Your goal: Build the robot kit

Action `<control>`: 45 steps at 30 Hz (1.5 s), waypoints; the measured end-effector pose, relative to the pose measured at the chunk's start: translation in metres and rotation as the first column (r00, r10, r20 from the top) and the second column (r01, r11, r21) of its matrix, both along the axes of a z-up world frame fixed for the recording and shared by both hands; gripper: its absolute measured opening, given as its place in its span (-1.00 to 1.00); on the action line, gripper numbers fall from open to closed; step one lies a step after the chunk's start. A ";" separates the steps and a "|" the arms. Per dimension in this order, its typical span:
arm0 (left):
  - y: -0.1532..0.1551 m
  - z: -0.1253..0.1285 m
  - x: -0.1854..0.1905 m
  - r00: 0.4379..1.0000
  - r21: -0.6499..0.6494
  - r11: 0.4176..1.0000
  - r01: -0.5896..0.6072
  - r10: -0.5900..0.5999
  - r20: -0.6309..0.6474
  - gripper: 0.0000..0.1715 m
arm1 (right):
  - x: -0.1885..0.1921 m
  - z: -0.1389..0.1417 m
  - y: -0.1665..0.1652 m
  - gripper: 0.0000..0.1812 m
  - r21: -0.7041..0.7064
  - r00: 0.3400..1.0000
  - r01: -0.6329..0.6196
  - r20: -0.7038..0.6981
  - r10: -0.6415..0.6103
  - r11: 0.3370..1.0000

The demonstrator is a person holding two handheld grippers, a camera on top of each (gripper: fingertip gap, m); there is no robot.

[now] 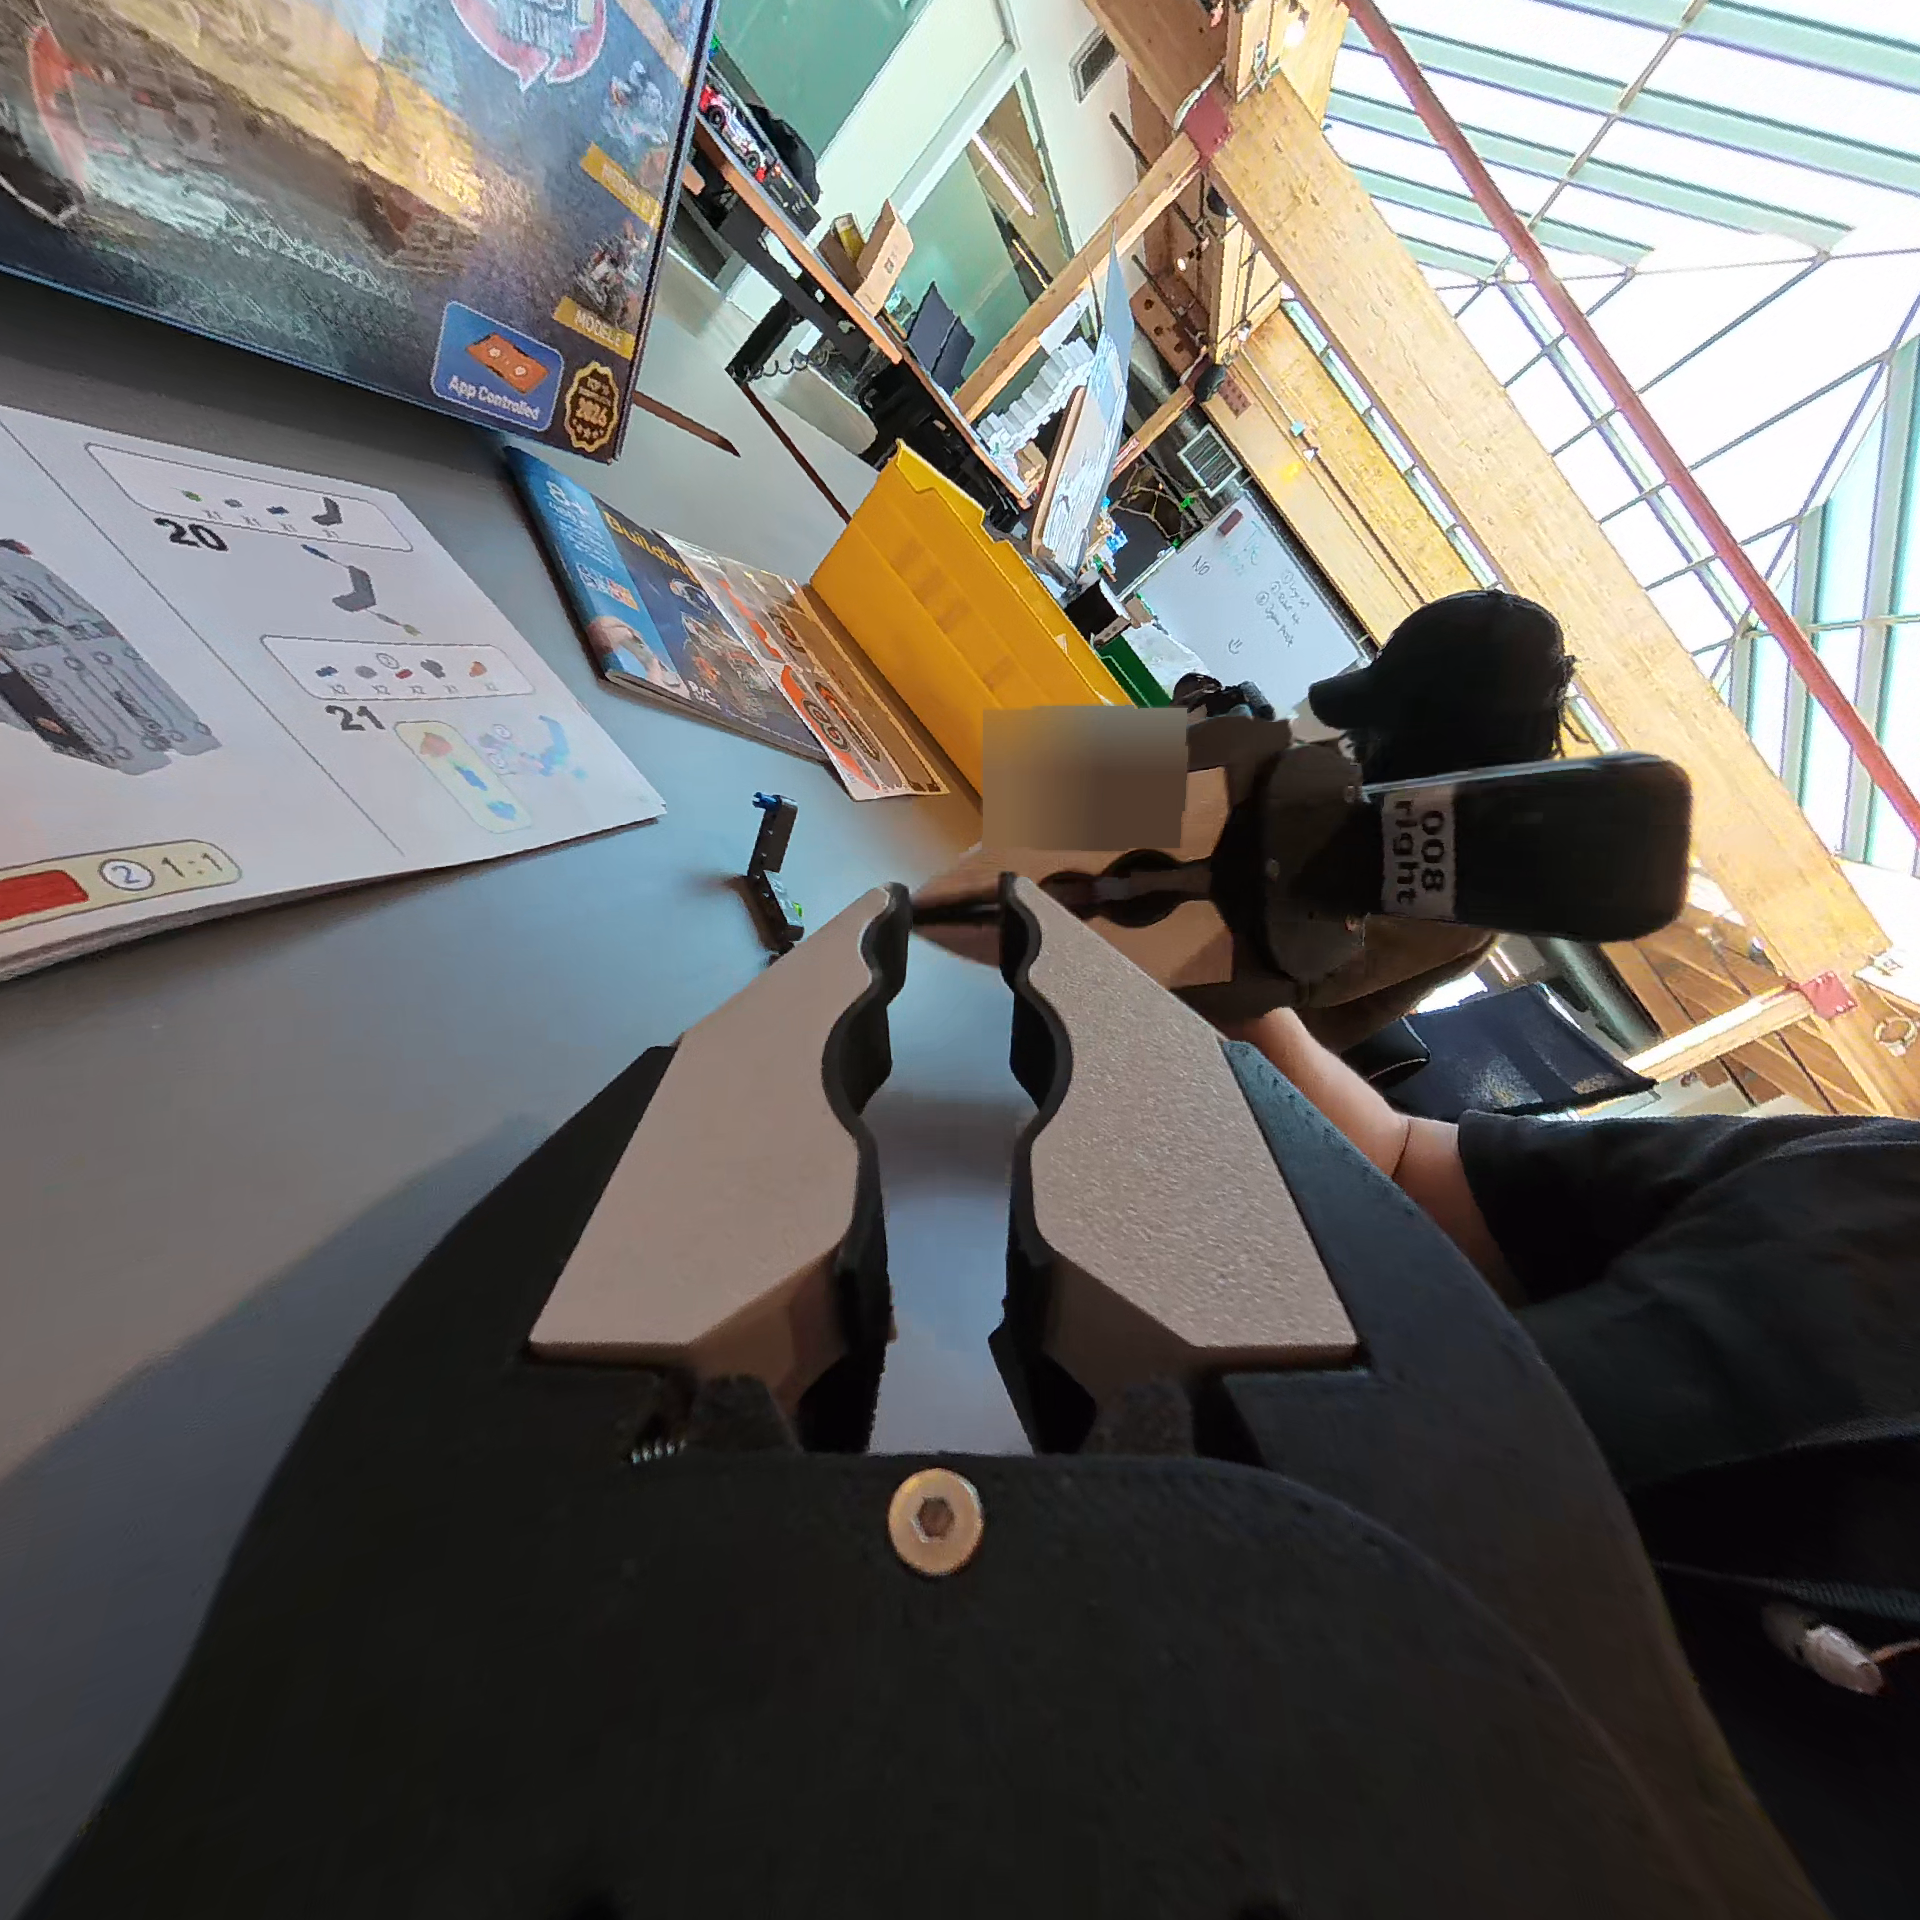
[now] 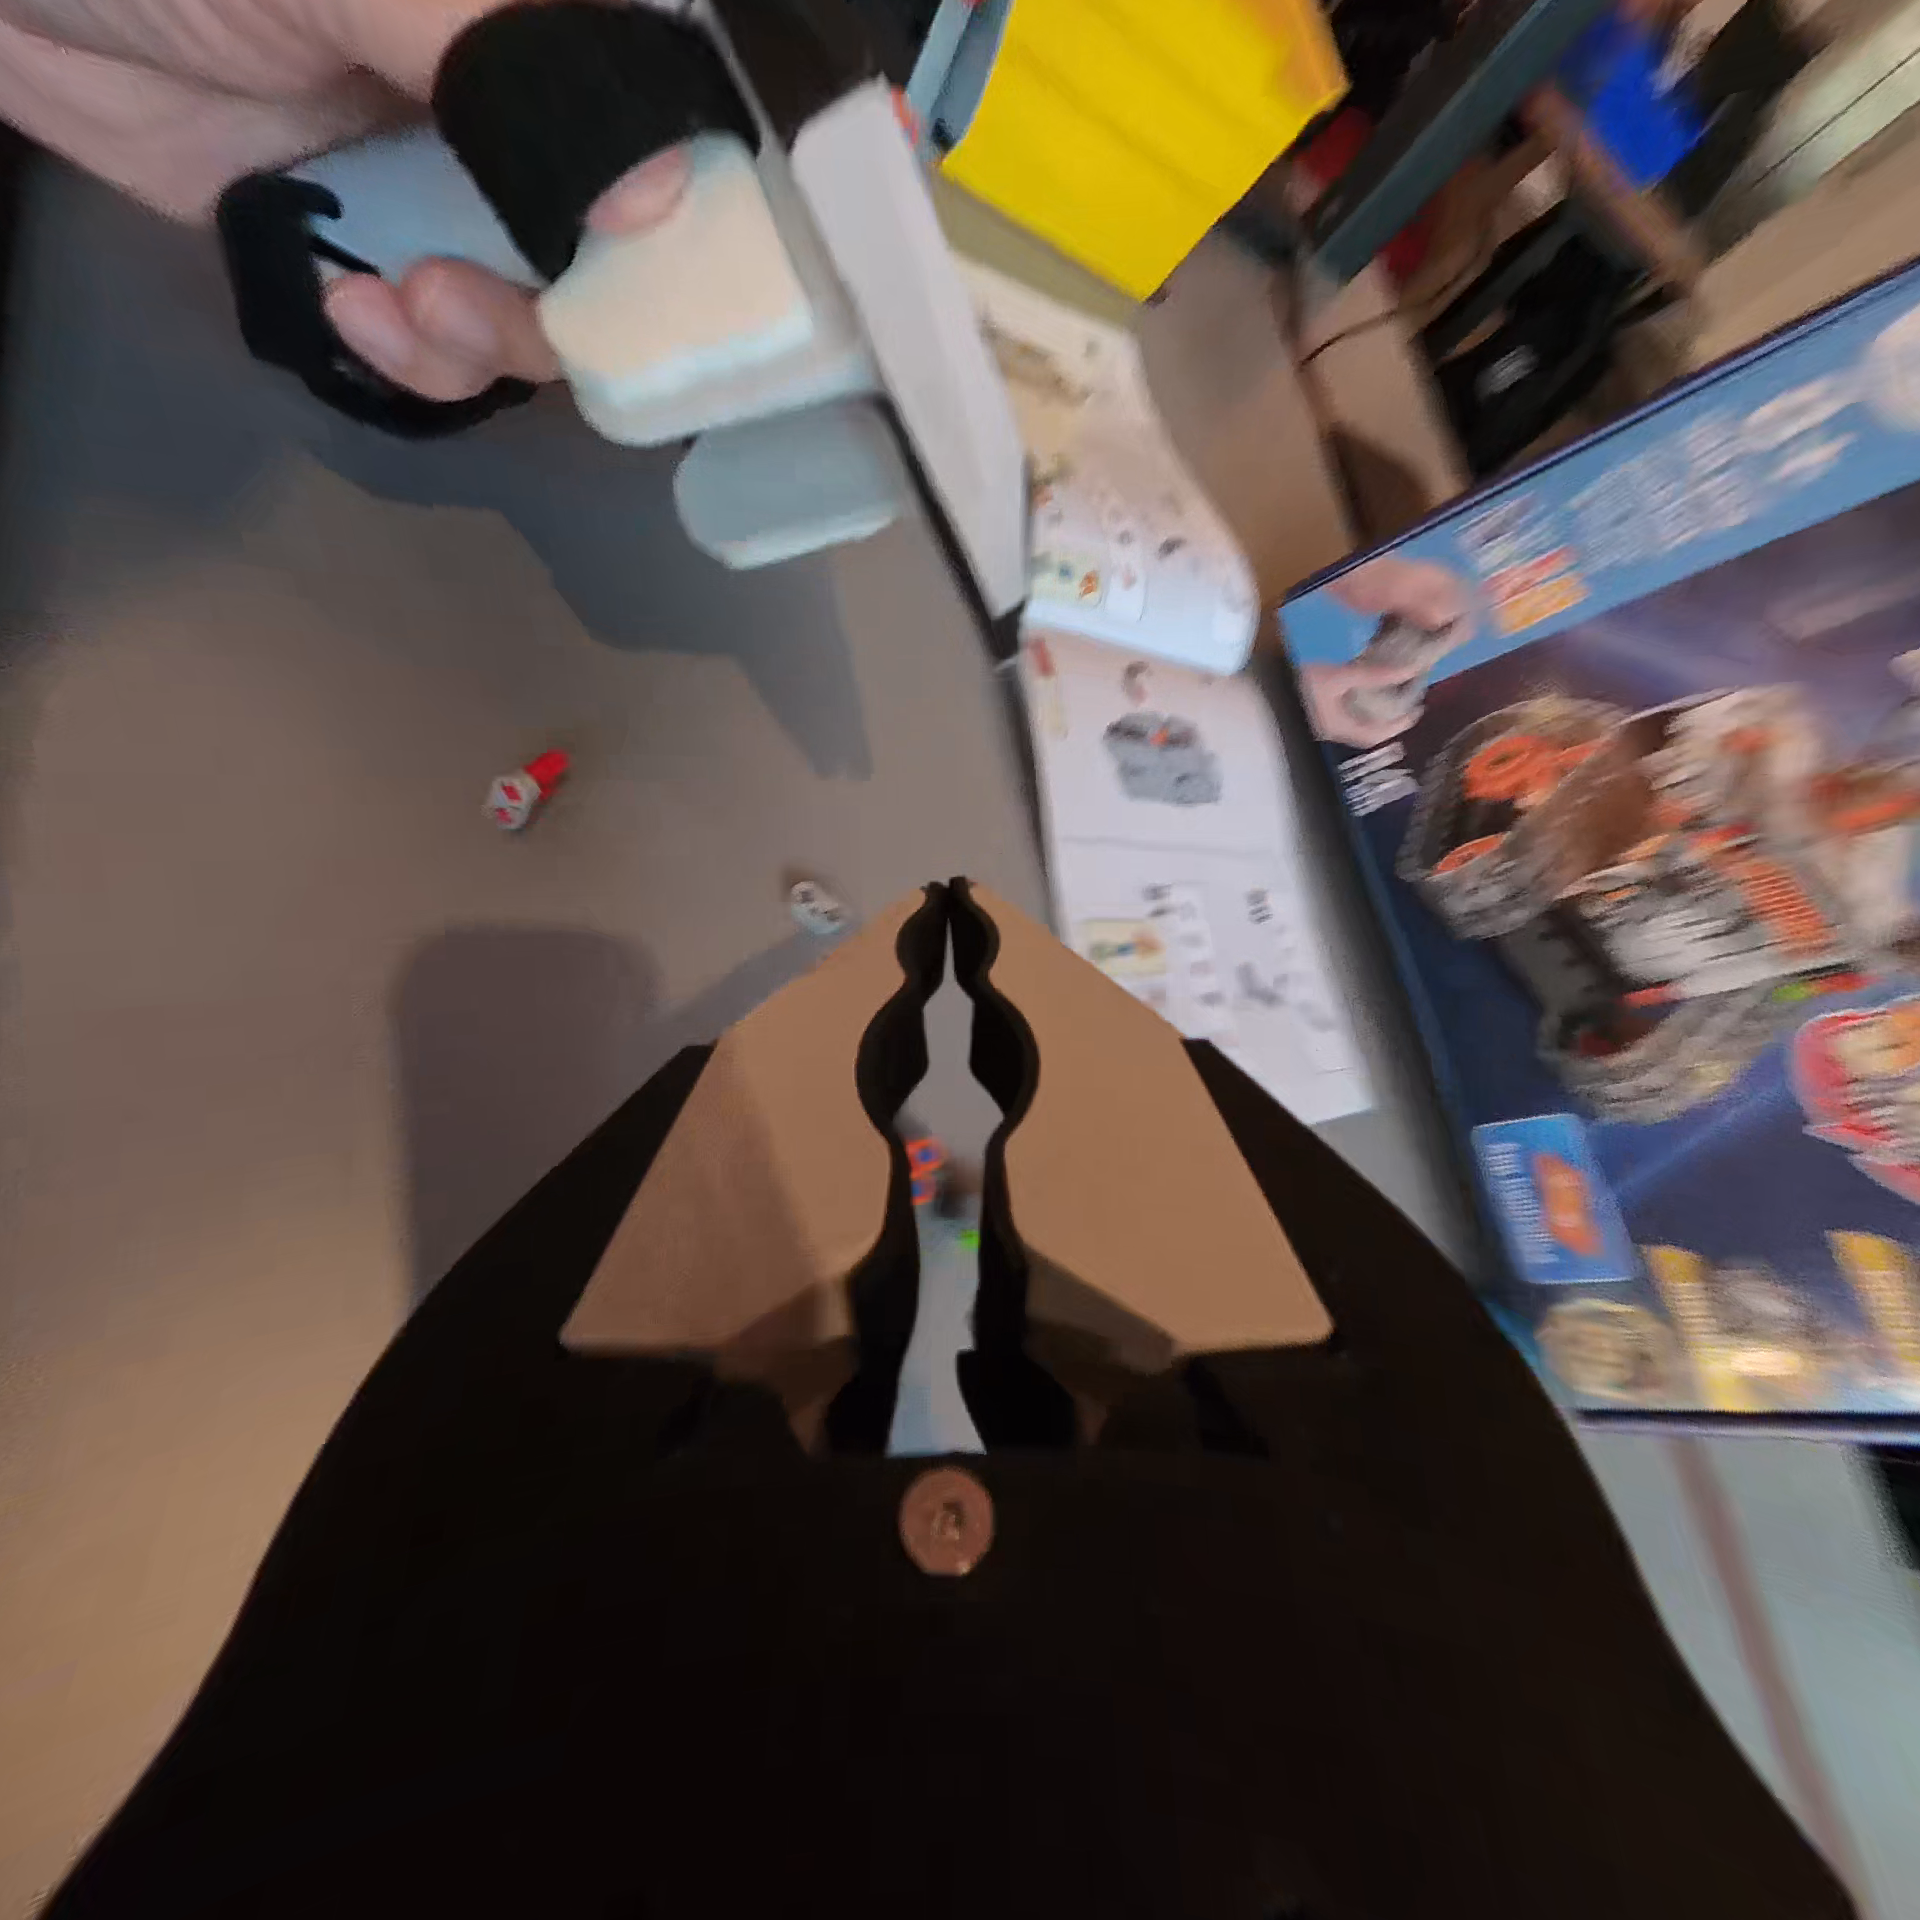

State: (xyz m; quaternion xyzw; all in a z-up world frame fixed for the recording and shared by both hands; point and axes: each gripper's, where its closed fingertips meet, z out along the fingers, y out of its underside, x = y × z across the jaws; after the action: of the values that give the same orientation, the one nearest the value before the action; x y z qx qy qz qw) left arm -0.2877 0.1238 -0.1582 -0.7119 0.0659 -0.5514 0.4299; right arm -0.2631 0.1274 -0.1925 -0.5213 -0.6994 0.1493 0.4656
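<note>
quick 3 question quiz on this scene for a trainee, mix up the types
1. True or false: the left gripper has its fingers apart with nothing between them.
2. Which thing lies nearest the right gripper? A) red piece B) small pale piece C) yellow bin
3. Fill in: the open instruction booklet lies on the grey ____.

Key: 1 true; 2 B; 3 table
</note>
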 end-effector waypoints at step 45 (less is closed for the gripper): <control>-0.042 0.051 0.039 0.876 0.108 0.944 0.311 -0.329 0.353 -0.73 | 0.020 0.098 -0.063 -0.83 -0.055 0.803 -0.245 -0.570 0.171 0.968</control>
State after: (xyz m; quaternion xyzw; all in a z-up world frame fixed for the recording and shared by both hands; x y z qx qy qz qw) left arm -0.2488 0.0822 -0.1067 -0.5651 0.1145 -0.7361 0.3545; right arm -0.2432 0.0639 -0.0941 -0.4025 -0.5740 0.3896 0.5973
